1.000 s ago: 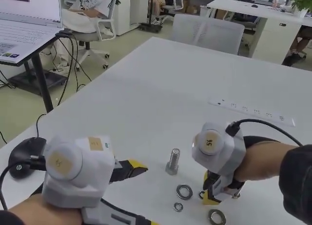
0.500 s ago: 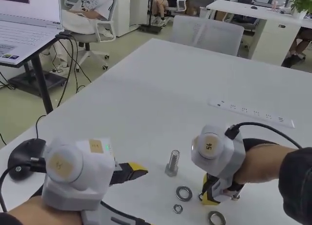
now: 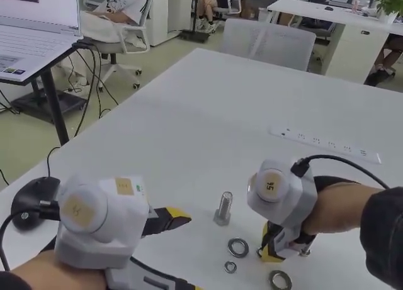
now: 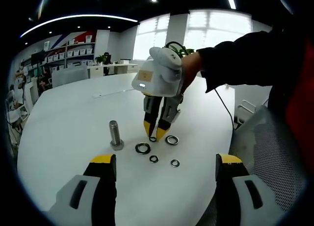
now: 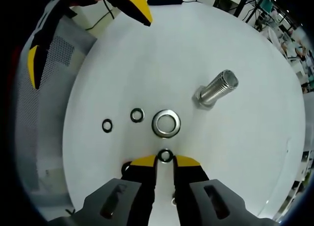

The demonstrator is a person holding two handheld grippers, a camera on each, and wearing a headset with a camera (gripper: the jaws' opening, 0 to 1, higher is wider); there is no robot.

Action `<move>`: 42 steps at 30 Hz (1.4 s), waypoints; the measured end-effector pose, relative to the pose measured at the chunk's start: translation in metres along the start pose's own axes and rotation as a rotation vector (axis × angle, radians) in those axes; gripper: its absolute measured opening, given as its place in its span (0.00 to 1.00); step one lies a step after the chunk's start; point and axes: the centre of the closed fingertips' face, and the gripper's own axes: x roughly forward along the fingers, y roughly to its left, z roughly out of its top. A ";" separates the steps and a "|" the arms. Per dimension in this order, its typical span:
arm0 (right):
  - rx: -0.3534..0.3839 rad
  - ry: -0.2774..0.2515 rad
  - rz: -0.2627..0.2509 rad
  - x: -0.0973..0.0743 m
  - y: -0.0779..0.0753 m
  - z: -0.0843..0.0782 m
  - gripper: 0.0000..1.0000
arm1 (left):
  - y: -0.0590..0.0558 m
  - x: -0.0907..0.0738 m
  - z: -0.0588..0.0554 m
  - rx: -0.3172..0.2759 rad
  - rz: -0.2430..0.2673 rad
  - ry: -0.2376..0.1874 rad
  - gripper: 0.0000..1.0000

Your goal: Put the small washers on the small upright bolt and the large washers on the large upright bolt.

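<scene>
Bolt [image 3: 222, 208] stands upright on its head on the near part of the white table [image 3: 208, 114]. At the near left, a hand holds the left gripper [image 4: 166, 160] low and roughly level, aimed right toward the bolt, with its yellow-tipped jaws spread wide and holding nothing. From the right, a dark-sleeved arm [image 3: 378, 221] reaches in. Its hand holds the right gripper [image 5: 166, 162] pointing steeply down at the table, just right of the bolt. The right gripper's jaws are drawn in to a narrow gap and pinch a small washer [image 5: 166, 155] at their tips, down at the table surface.

A large washer [image 3: 238, 246] lies flat just near-right of the bolt and beside the right gripper's tips. A second large washer [image 3: 280, 279] lies nearer still, close to the table's near edge. Two loose small washers [image 5: 137, 115] lie flat, apart from each other, on the near side of the first large washer.
</scene>
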 end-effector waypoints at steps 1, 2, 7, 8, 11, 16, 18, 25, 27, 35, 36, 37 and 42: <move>0.002 0.000 0.000 0.000 0.000 0.000 0.14 | 0.000 0.000 0.000 0.000 0.000 -0.001 0.83; 0.002 0.000 0.001 0.000 0.000 0.000 0.14 | 0.000 0.000 0.000 -0.001 -0.001 -0.001 0.83; 0.004 -0.001 -0.004 -0.003 -0.001 -0.001 0.14 | 0.000 0.000 -0.001 -0.001 0.000 0.000 0.83; 0.008 0.000 -0.003 -0.004 -0.001 -0.002 0.14 | -0.001 0.000 -0.001 0.000 0.000 0.001 0.83; 0.010 -0.001 -0.007 -0.007 -0.001 -0.003 0.14 | -0.001 0.000 -0.001 0.000 0.000 0.001 0.83; 0.021 -0.005 -0.007 -0.013 0.001 -0.006 0.14 | -0.003 0.000 -0.002 0.000 -0.003 0.003 0.83; 0.023 -0.004 -0.010 -0.016 0.002 -0.008 0.14 | -0.003 0.000 -0.002 0.002 -0.004 0.003 0.83; 0.032 -0.008 -0.030 -0.026 0.003 -0.013 0.14 | -0.004 0.001 -0.003 0.004 -0.008 0.004 0.83; 0.031 -0.007 -0.036 -0.029 0.004 -0.015 0.14 | -0.005 0.001 -0.003 0.005 -0.011 0.005 0.83; 0.054 -0.036 -0.043 -0.044 0.007 -0.015 0.14 | -0.005 0.001 -0.002 0.007 -0.014 0.005 0.83; 0.059 -0.041 -0.039 -0.046 0.008 -0.015 0.14 | -0.005 0.001 -0.002 0.007 -0.015 0.003 0.83; 0.064 -0.050 -0.037 -0.049 0.010 -0.014 0.14 | -0.005 0.001 -0.002 0.007 -0.015 0.003 0.83; 0.071 -0.062 -0.049 -0.062 0.014 -0.019 0.14 | -0.006 0.001 -0.002 0.008 -0.017 0.003 0.83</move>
